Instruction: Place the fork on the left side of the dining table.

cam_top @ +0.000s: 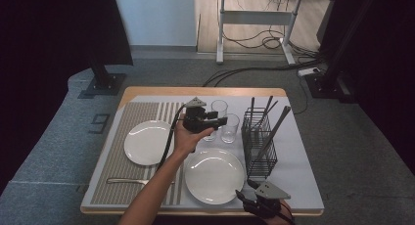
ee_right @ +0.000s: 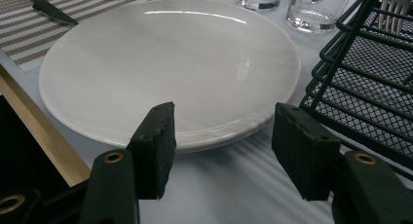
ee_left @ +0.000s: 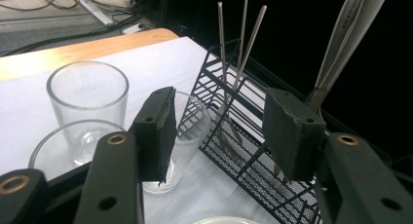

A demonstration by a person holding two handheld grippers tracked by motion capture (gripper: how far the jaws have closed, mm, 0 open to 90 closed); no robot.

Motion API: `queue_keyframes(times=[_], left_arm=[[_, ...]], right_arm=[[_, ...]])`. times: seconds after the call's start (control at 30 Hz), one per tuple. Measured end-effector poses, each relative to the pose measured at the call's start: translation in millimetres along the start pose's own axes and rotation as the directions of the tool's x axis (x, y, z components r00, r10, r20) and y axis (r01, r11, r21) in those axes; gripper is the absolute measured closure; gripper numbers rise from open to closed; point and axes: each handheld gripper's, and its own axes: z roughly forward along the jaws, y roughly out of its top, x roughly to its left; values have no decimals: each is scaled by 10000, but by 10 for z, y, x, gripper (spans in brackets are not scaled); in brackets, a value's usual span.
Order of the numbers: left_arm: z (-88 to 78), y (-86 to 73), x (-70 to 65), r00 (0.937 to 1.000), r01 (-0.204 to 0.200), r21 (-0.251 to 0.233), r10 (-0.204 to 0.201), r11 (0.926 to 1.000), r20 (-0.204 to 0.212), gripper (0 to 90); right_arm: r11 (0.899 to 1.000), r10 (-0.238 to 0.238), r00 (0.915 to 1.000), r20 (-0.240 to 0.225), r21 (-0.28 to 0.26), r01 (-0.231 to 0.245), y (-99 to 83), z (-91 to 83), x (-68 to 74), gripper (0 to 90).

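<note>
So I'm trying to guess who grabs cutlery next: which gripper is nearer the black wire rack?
Left. The left gripper hovers over the glasses right beside the rack, jaws open toward it. The right gripper sits low at the table's near edge, by the plate.

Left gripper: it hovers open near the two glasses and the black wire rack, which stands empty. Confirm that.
Not quite: the rack is not empty. It holds cutlery standing upright, as the left gripper view shows. The left gripper does hover open near the two glasses.
</note>
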Motion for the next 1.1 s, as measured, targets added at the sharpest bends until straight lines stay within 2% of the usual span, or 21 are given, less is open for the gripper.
queue_keyframes(times=[0.8,1.1], left_arm=[[222,117,-50,9998,-152,204,150,9997,109,468],[303,114,-40,9999,-56,341,53,9994,102,471]], right_arm=[[10000,16,10000,11,-11,-16,-10,-13,-10,419],[10000,-29,10000,53,12,29,-15,-20,1,419]])
